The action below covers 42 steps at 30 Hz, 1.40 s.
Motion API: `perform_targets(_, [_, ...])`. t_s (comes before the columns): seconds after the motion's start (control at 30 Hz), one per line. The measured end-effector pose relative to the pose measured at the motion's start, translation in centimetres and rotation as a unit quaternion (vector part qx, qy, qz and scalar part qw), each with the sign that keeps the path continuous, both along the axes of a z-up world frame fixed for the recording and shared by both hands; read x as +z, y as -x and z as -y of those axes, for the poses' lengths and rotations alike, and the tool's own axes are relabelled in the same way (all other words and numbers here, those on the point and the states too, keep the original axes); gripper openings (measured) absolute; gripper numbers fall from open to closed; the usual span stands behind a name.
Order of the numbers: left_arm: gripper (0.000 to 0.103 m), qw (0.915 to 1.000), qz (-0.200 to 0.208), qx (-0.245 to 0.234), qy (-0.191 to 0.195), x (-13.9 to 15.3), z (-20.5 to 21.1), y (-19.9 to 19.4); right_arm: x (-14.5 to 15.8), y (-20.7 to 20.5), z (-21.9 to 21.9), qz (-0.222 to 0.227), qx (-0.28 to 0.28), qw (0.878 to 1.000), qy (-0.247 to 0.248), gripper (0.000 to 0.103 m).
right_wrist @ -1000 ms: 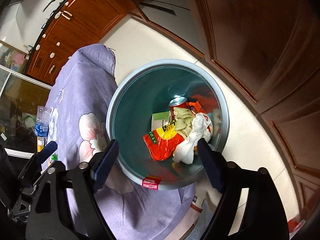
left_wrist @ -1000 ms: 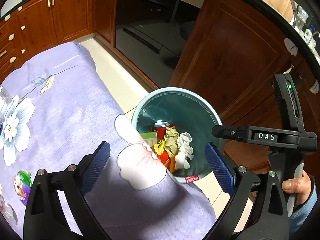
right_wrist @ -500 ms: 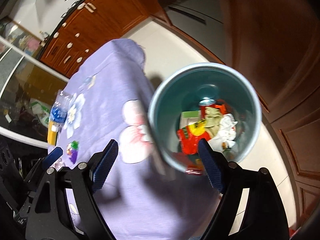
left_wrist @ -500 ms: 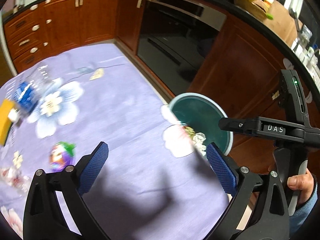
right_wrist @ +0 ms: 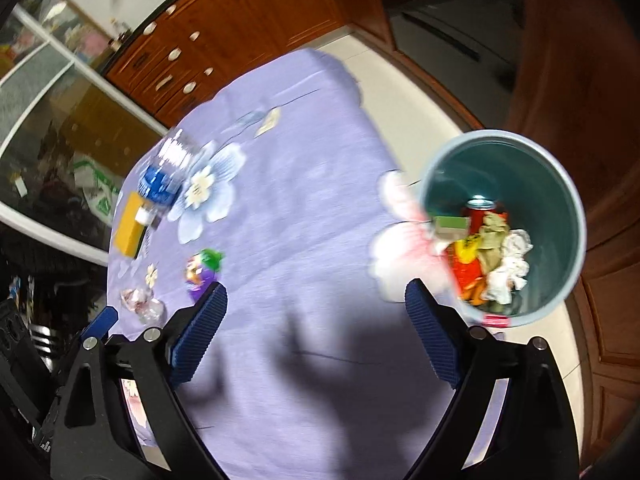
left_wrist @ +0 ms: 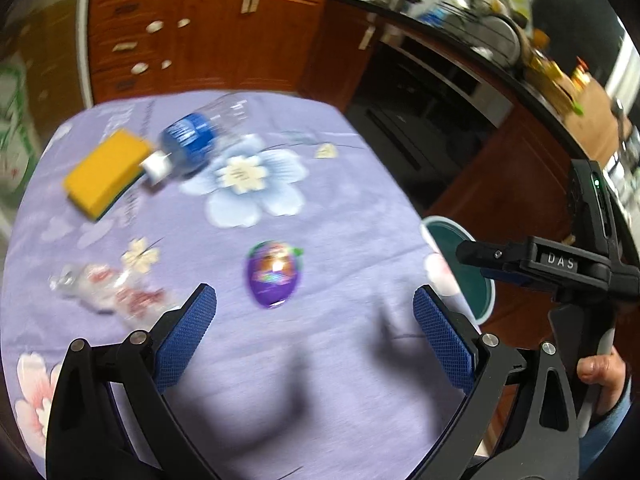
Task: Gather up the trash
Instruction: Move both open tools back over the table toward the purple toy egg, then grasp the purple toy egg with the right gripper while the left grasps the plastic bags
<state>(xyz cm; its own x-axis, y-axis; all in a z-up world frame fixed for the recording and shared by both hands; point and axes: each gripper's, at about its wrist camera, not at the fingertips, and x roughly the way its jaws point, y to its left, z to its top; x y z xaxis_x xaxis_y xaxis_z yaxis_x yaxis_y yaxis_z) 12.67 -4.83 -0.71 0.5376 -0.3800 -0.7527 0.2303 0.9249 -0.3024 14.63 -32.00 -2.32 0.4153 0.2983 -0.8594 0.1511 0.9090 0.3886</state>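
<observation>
On the purple flowered tablecloth (left_wrist: 344, 208) lie a purple egg-shaped wrapper (left_wrist: 274, 276), a crumpled clear wrapper (left_wrist: 108, 288), a plastic bottle with a blue label (left_wrist: 196, 140) and a yellow sponge (left_wrist: 106, 170). My left gripper (left_wrist: 314, 336) hangs open and empty above the cloth, just short of the purple wrapper. My right gripper (right_wrist: 316, 328) is over the cloth with nothing between its jaws, which are opening. The teal bin (right_wrist: 560, 184) stands off the table's right side with a red can, snack bag and crumpled paper inside. The purple wrapper (right_wrist: 202, 270) is by the right gripper's left finger.
Wooden cabinets (left_wrist: 208, 36) and a dark oven (left_wrist: 416, 120) ring the table. Pale floor tiles (right_wrist: 400, 80) run between the table and the cabinets. A hand (left_wrist: 600, 372) holds the right gripper's handle at the right of the left wrist view. The bottle (right_wrist: 164, 172) and sponge (right_wrist: 128, 224) are far left.
Both grippers have swung away from the bin and back over the table. The bottle, sponge and wrappers have come into the left wrist view; the bin slid to the right edge.
</observation>
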Motion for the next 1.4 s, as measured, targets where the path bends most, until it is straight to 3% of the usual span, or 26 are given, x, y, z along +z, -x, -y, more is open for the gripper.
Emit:
perform_targets(0.3, [0.099, 0.9956, -0.022, 0.091, 0.0, -2.5, -9.0, -0.2, -1.7, -3.4, -10.0, -0.02, 0.072, 0.997, 0.03, 0.087])
perform_targets(0.5, [0.099, 0.9894, -0.051, 0.136, 0.011, -4.7, -13.3, -1.3, -3.8, -4.8, -13.7, -0.03, 0.098, 0.993, 0.054, 0.087])
perform_targets(0.67, [0.099, 0.9867, -0.062, 0.149, 0.016, -5.9, -14.7, -2.2, -5.4, -5.8, -16.2, -0.03, 0.12, 0.989, 0.084, 0.086])
perform_targets(0.83, [0.099, 0.9851, -0.073, 0.155, 0.017, -6.9, -15.1, -3.0, -6.4, -6.4, -17.7, -0.026, 0.132, 0.985, 0.106, 0.079])
perform_targets(0.97, [0.099, 0.9846, -0.078, 0.156, 0.01, -7.4, -15.1, -3.3, -7.0, -6.5, -18.2, -0.02, 0.135, 0.982, 0.127, 0.063])
perform_targets(1.0, [0.099, 0.9844, -0.079, 0.157, 0.01, -7.5, -15.1, -3.4, -7.0, -6.4, -18.3, -0.017, 0.139, 0.981, 0.134, 0.051])
perform_targets(1.4, [0.099, 0.9848, -0.084, 0.152, 0.002, -8.0, -13.4, -4.8, -5.3, -6.0, -15.2, 0.002, 0.123, 0.988, 0.097, 0.049])
